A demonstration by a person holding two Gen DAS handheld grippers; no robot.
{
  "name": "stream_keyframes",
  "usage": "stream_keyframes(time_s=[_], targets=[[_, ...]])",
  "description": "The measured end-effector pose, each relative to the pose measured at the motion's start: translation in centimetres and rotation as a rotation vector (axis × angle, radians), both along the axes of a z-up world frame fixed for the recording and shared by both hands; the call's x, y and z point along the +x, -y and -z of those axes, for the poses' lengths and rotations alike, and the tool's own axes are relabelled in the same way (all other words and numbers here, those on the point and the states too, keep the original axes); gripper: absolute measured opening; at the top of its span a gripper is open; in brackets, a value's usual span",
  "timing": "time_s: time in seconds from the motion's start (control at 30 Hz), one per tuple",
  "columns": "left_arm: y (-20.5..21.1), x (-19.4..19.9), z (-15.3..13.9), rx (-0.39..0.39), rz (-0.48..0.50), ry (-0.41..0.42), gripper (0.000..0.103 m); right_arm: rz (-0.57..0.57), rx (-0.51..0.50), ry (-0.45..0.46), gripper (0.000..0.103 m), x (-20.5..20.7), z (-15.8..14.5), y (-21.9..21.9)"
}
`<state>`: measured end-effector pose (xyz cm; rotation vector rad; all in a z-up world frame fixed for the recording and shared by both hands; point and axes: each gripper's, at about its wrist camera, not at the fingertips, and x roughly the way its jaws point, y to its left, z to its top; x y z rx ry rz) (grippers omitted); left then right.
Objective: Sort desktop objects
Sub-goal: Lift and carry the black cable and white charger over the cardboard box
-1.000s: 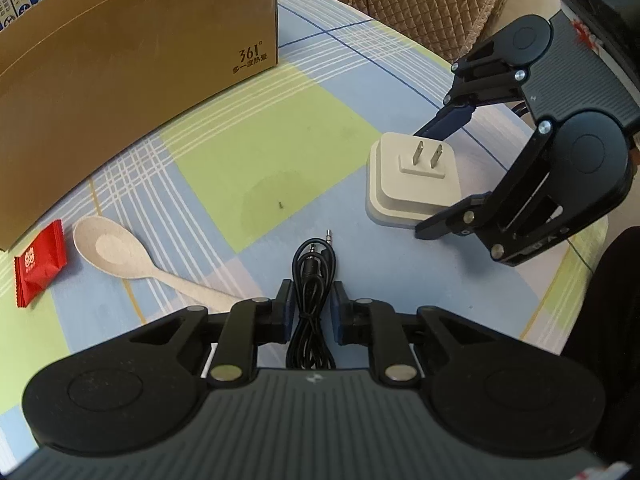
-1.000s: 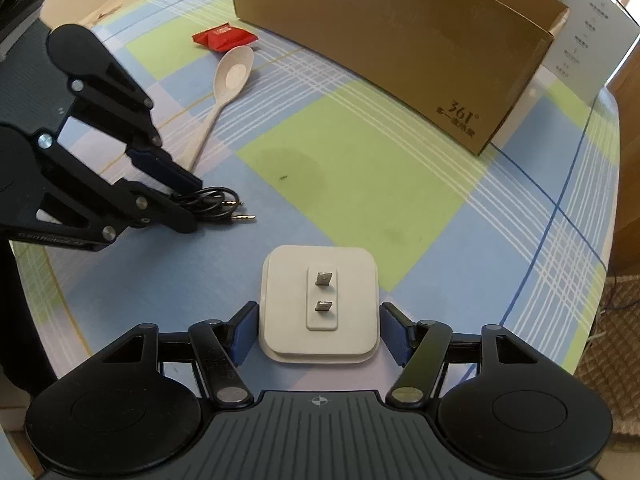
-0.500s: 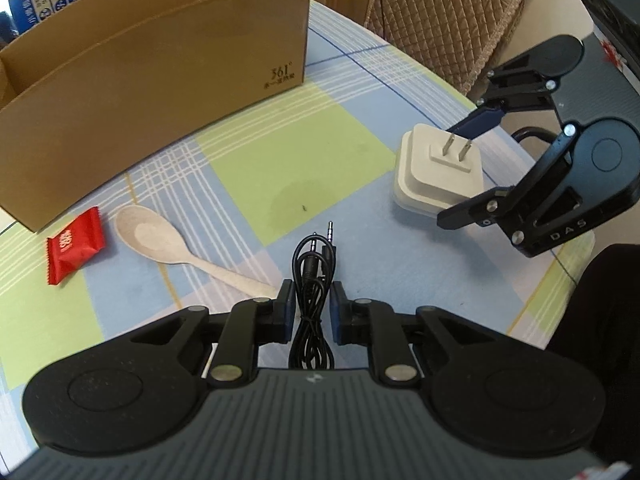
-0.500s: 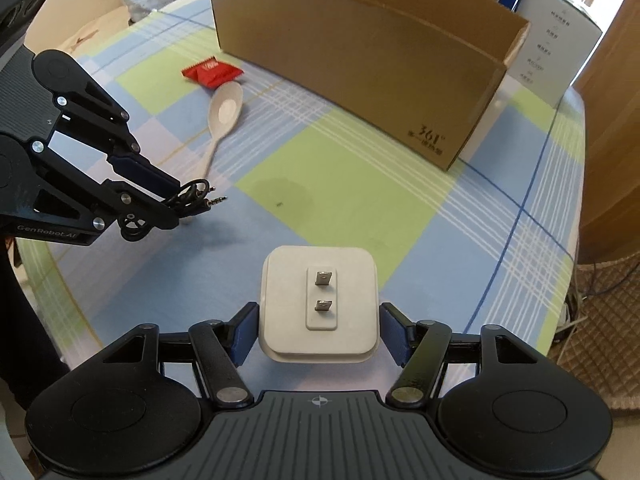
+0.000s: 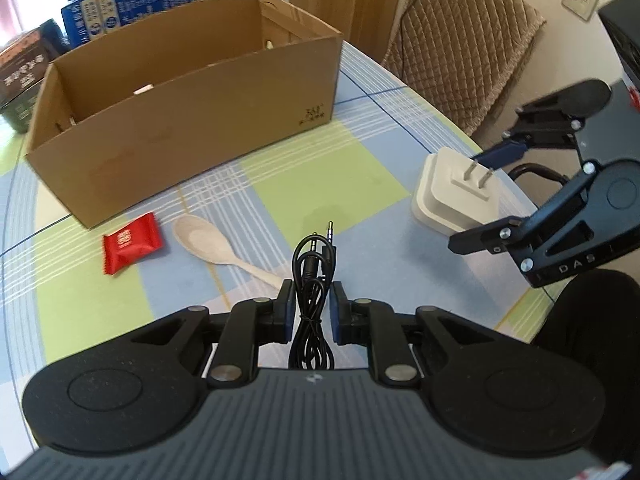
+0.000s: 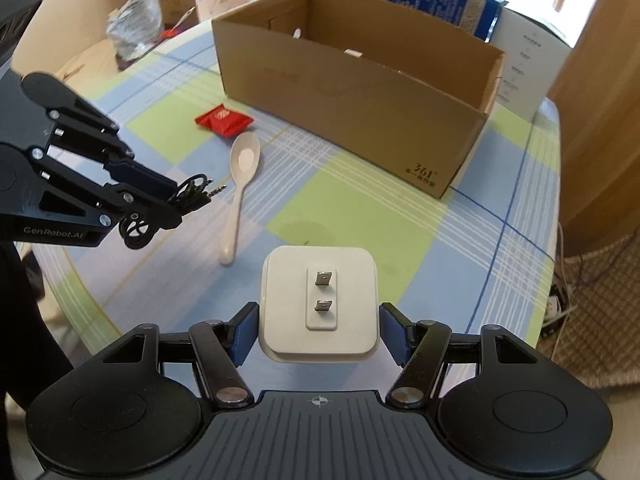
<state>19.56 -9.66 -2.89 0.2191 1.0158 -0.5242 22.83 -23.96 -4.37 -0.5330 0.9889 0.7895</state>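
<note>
Left hand-held gripper (image 5: 312,304) grips cable (image 5: 313,276); right hand-held gripper (image 6: 319,332) grips charger (image 6: 319,304)

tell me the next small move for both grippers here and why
Probably carry both loads toward the open cardboard box and stop above it. The left gripper is shut on the coiled black audio cable, the right gripper on the white plug adapter, and both appear clear of the table. The spoon and red packet can wait.

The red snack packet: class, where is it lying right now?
In the left wrist view the red snack packet lies left on the checked tablecloth, between the pale plastic spoon and the cardboard box.
</note>
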Motion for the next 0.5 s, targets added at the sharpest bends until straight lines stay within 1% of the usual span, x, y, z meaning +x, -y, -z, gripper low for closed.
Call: stream_keyframes(time_s=[0.33, 0.5], targets=[[-3.1, -1.9, -2.1, -0.018, -0.095, 0.002, 0.013, 0.074, 0.040, 0.002, 0.061, -3.2, -2.2, -1.6], [-4.7, -2.3, -2.9, -0.029, -0.135, 0.004, 0.013, 0.069, 0.058, 0.013, 0.061, -3.9, -3.1, -2.9]])
